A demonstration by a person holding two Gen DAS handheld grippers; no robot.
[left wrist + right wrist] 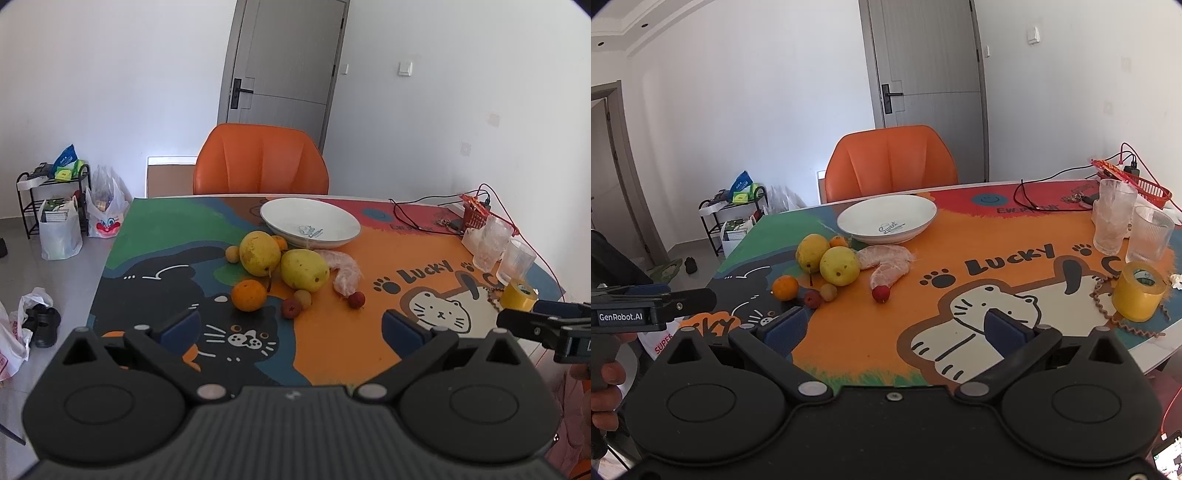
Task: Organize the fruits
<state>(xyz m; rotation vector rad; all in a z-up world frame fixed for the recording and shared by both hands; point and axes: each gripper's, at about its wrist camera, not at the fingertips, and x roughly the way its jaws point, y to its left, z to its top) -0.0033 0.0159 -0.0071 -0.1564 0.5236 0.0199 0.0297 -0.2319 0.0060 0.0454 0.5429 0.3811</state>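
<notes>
Fruits (280,273) lie beside the empty plate (332,236); left gripper (291,328) and right gripper (894,328) gape, empty.

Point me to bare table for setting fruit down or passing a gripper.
Free: the near strip between the fruit pile and the tape roll, and inside the white bowl. Crowded: the fruit by the bowl, and the far right corner with glasses, basket and cables.

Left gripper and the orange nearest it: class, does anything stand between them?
Nothing visible does. The left gripper is open, and only bare printed tablecloth lies between it and the orange. The pears sit beyond the orange.
</notes>
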